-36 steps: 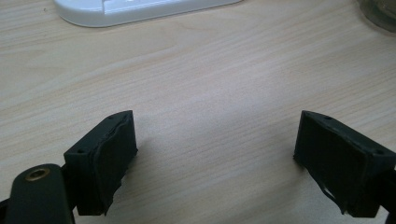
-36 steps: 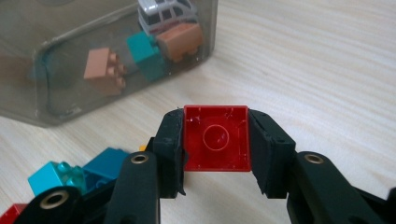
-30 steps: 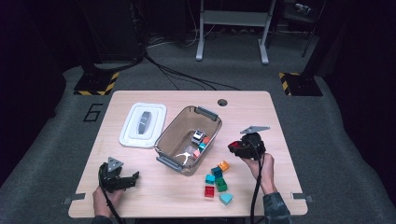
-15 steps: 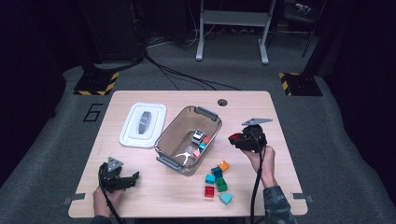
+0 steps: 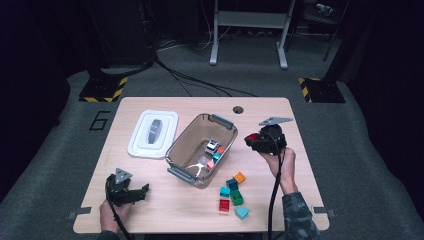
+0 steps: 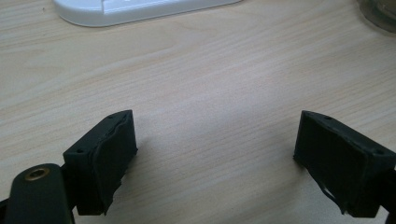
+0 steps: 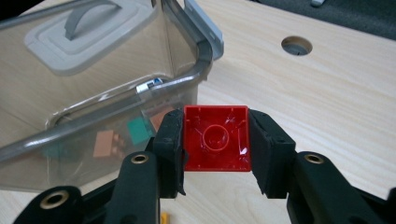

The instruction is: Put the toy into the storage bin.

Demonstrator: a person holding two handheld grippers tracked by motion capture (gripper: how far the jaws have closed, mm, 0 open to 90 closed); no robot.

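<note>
Now the right gripper, clamping a red block, has moved nearer the bin; left gripper stays open

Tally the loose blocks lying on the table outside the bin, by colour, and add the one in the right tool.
Orange block: 1
Teal blocks: 3
Green block: 1
Red block: 1
Held red block in right tool: 1
Total: 7

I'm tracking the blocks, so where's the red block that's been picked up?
The red block is clamped in the right gripper, held just right of the clear bin, above the table.
</note>
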